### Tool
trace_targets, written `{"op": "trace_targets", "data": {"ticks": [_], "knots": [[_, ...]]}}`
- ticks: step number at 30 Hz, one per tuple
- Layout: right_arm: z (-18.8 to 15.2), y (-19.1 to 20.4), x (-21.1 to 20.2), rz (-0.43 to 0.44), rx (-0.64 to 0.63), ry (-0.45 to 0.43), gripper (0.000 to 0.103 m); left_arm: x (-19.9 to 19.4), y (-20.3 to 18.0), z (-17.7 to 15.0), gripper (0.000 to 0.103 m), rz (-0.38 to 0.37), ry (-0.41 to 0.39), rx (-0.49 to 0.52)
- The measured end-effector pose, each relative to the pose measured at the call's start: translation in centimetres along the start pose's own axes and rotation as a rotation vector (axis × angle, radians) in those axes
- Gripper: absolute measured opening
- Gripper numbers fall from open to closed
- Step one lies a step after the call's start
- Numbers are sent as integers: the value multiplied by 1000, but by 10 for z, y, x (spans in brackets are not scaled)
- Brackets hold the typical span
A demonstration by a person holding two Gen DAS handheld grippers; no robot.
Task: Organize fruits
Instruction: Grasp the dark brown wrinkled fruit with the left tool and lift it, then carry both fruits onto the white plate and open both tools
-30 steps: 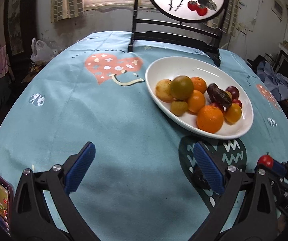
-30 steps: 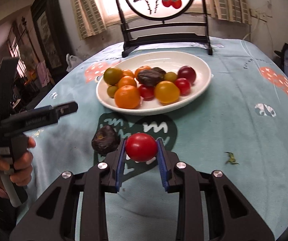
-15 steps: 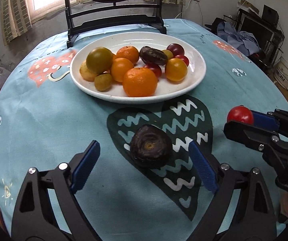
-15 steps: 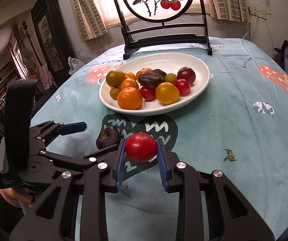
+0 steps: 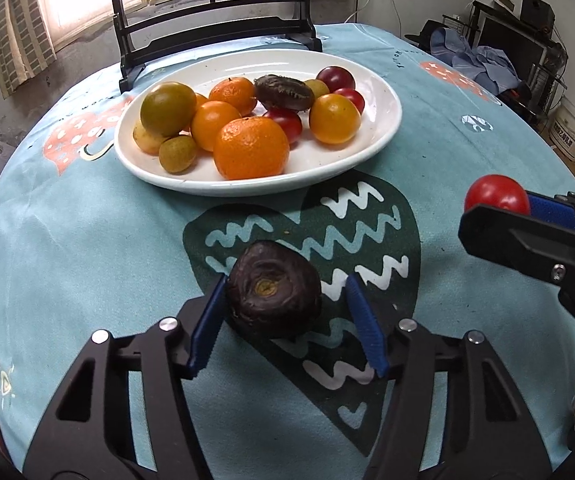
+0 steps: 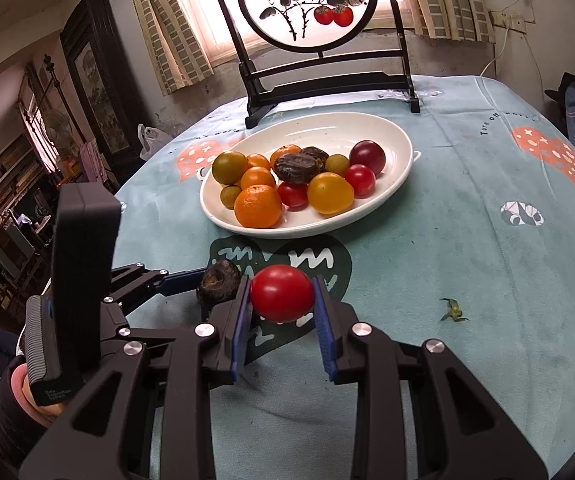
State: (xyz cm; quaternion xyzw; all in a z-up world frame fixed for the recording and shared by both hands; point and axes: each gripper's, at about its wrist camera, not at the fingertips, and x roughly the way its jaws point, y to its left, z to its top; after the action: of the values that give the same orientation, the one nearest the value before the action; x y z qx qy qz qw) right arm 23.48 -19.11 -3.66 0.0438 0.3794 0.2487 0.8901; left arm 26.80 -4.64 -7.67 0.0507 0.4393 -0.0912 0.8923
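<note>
A dark wrinkled fruit (image 5: 274, 290) lies on the blue tablecloth between the fingers of my left gripper (image 5: 285, 322). The left pad touches it; the right pad stands a little off, so the gripper is open around it. It also shows in the right wrist view (image 6: 220, 287). My right gripper (image 6: 282, 312) is shut on a red tomato (image 6: 282, 293) and holds it above the cloth; the tomato also shows in the left wrist view (image 5: 495, 194). A white oval plate (image 5: 371, 148) with several oranges, tomatoes and green fruits stands beyond.
A black-framed round screen on a stand (image 6: 319, 80) rises behind the plate (image 6: 401, 140). A small green stem scrap (image 6: 453, 312) lies on the cloth at the right. The table edge curves away on both sides.
My left gripper has swung toward the plate, moved forward around the dark fruit and narrowed on it. My right gripper keeps holding the tomato, nearly still.
</note>
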Motion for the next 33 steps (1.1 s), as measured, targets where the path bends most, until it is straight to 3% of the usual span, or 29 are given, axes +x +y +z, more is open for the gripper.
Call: {"op": "trace_targets", "data": {"ticks": [4, 16, 21, 25, 33], "knots": [[-1, -2, 2, -16, 2, 2, 30, -4, -5, -3, 46, 11, -12, -8], [-17, 2, 10, -55, -28, 36, 30, -22, -8, -21, 45, -5, -40, -71], [-24, 7, -7, -35, -30, -27, 30, -37, 5, -27, 45, -11, -77, -148], [-20, 12, -21, -13, -24, -84, 30, -50, 3, -26, 45, -13, -101, -137], [24, 20, -34, -15, -51, -161, 30, -77, 15, 13, 45, -10, -169, -149]]}}
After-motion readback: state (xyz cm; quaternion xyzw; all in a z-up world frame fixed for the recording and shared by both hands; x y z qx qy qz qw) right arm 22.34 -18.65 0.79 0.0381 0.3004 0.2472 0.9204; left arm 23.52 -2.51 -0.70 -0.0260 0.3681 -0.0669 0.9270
